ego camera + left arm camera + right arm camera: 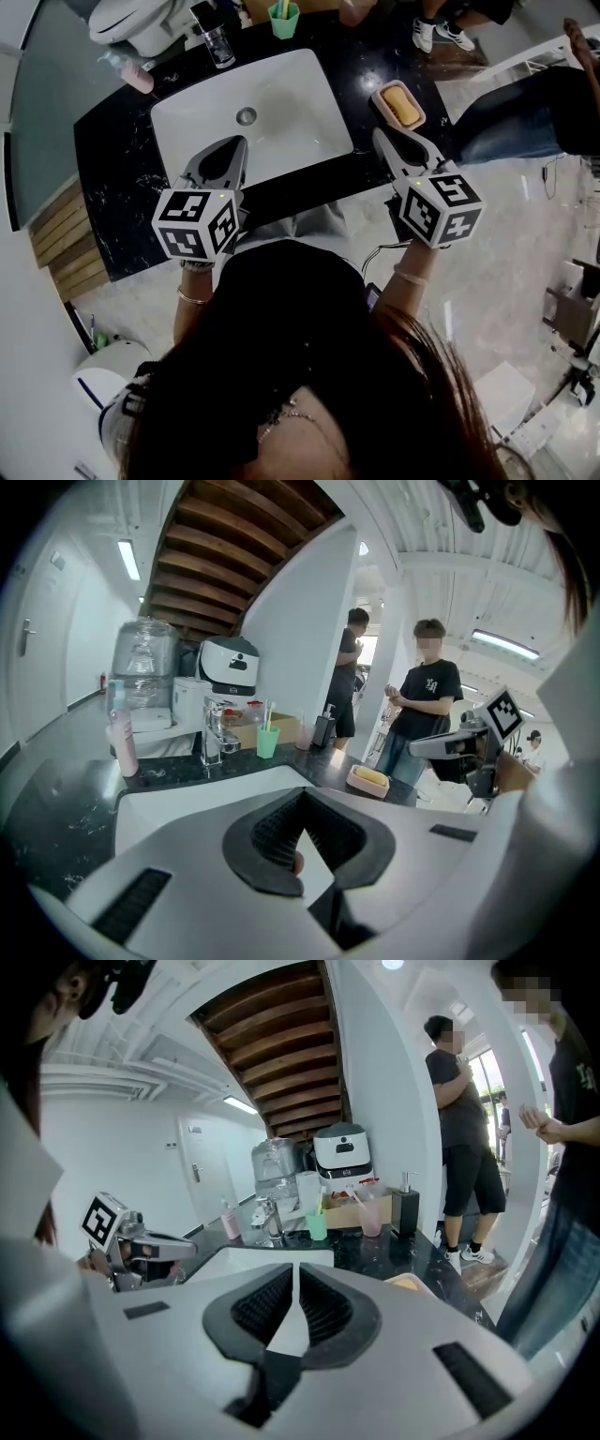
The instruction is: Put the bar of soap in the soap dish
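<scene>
A yellow bar of soap (405, 105) lies in the pink soap dish (382, 92) on the black counter, right of the basin. The left gripper view shows the same soap (371, 774) and dish (366, 785) beyond the basin's far corner. My right gripper (380, 134) hovers just in front of the dish, jaws shut with nothing between them (297, 1269). My left gripper (241, 142) hangs over the basin's front edge; its tips (300, 799) meet and hold nothing.
The white basin (281, 89) fills the middle of the black counter (122, 159). Behind it stand a tap with a glass (218, 45), a green cup with a toothbrush (284, 19) and a pink bottle (137, 76). People stand to the right (427, 700).
</scene>
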The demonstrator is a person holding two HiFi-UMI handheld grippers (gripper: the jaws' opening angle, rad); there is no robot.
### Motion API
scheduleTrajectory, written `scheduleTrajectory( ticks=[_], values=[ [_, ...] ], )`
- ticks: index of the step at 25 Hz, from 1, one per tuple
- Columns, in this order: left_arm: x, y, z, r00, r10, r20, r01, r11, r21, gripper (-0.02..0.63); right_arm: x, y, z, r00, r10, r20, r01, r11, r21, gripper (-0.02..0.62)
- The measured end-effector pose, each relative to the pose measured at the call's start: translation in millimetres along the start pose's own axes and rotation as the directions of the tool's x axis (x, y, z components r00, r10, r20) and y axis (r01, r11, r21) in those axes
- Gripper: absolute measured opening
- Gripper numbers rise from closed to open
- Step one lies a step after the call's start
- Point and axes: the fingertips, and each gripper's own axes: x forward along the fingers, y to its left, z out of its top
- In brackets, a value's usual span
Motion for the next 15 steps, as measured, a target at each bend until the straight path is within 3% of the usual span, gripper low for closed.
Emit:
scheduleTrajectory(
  ticks=[8, 15],
  values=[
    [-23.6, 0.1, -13.8, 0.999, -0.031, 0.019, 0.031, 1.000, -0.002, -0.005, 2.0, 40.1, -5.6, 1.000, 0.013, -0.002, -0.013, 0.999, -0.051, 0.029],
    [-51.7, -16.1, -22.9, 0.998, 0.047, 0.041, -0.046, 0.999, -0.021, -0.005, -14.9, 50.6, -9.0, 0.997, 0.081, -0.008, -0.081, 0.991, -0.108, 0.029]
  ],
)
